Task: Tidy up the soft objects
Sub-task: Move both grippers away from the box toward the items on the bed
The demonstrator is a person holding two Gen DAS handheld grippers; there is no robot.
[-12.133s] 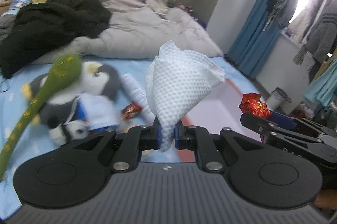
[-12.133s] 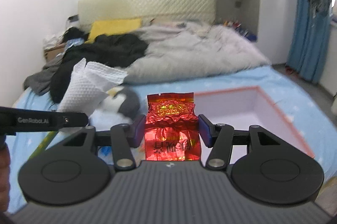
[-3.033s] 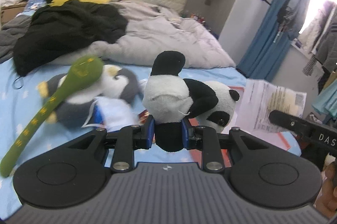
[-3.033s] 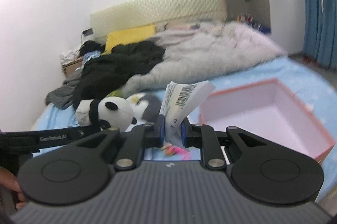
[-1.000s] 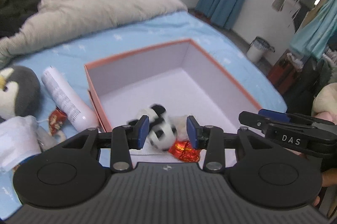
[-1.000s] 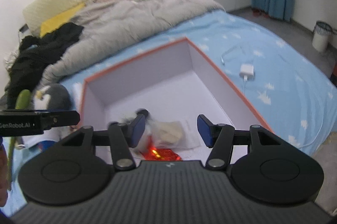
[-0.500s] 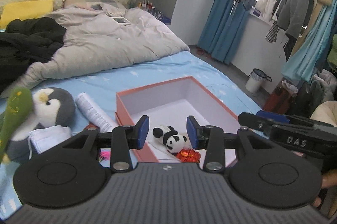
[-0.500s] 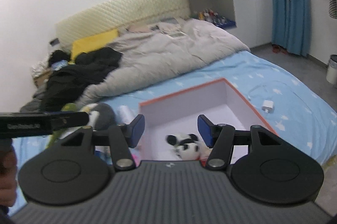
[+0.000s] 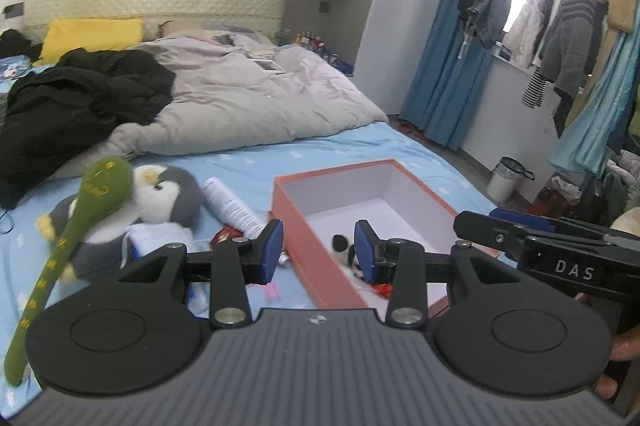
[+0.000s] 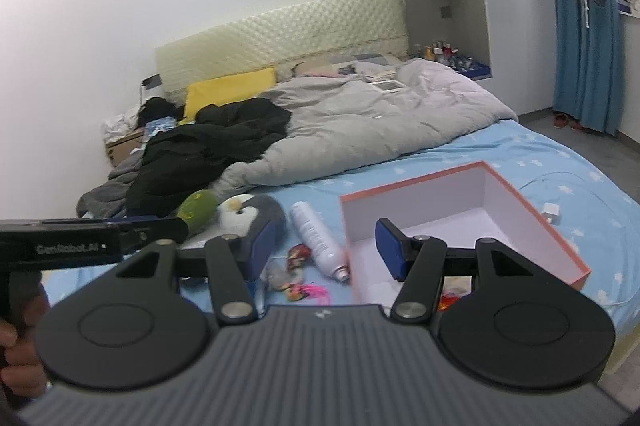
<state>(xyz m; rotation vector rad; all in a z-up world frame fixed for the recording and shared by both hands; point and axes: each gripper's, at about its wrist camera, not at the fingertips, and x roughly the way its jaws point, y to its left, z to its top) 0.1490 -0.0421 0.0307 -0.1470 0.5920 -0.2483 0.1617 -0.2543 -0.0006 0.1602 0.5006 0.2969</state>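
An open orange box [image 9: 308, 222] with a white inside sits on the blue bed; it also shows in the right wrist view [image 10: 536, 214]. A small panda plush [image 9: 343, 246] lies in its near corner, partly hidden by my fingers. My left gripper [image 9: 318, 250] is open and empty above the box's near edge. My right gripper [image 10: 322, 246] is open and empty, held back from the box. A grey penguin plush [image 9: 160, 198] and a green plush stick [image 9: 76, 230] lie left of the box.
A white spray can [image 10: 320, 238] and small wrappers [image 10: 298, 254] lie between penguin and box. A grey duvet [image 9: 248, 106] and black clothes [image 9: 80, 94] cover the far bed. A charger [image 10: 551, 213] lies right of the box. A bin [image 9: 506, 178] stands on the floor.
Both grippers have pulled back and up from the box, open and empty. The panda, dropped a second ago, now lies still in the box.
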